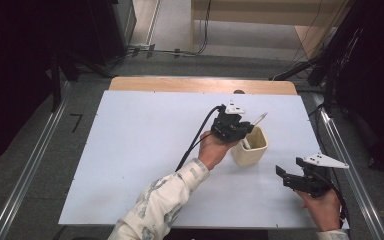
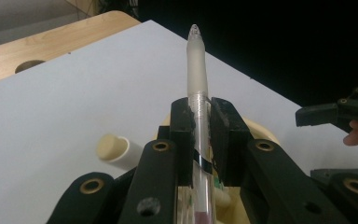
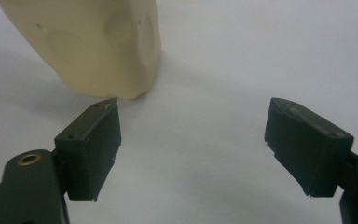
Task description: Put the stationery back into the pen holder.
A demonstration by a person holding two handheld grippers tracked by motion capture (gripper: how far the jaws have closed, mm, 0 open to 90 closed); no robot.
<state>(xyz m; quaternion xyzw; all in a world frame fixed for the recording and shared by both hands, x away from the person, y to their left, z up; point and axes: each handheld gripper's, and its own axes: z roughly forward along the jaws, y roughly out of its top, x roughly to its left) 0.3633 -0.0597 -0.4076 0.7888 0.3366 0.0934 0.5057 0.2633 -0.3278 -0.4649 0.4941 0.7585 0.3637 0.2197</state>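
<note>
Frosted clear pen (image 2: 197,70) clamped in left gripper (image 1: 232,126) jaws, just above cream cup (image 1: 250,146) mouth | long axis tilts up and away from cup | right gripper (image 1: 294,176) jaws apart, empty, beside cup on desk (image 1: 130,150)

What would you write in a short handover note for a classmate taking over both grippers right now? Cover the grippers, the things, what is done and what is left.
Left gripper: jaws shut on the pen, held above the cream cup.
Right gripper: jaws open, nothing between them, over the white table beside the cup.
Cup: upright, with another cream-capped item leaning inside.
Done: pen gripped.
Left: probably moving the pen into or clear of the cup, then releasing; which one cannot be told.
</note>
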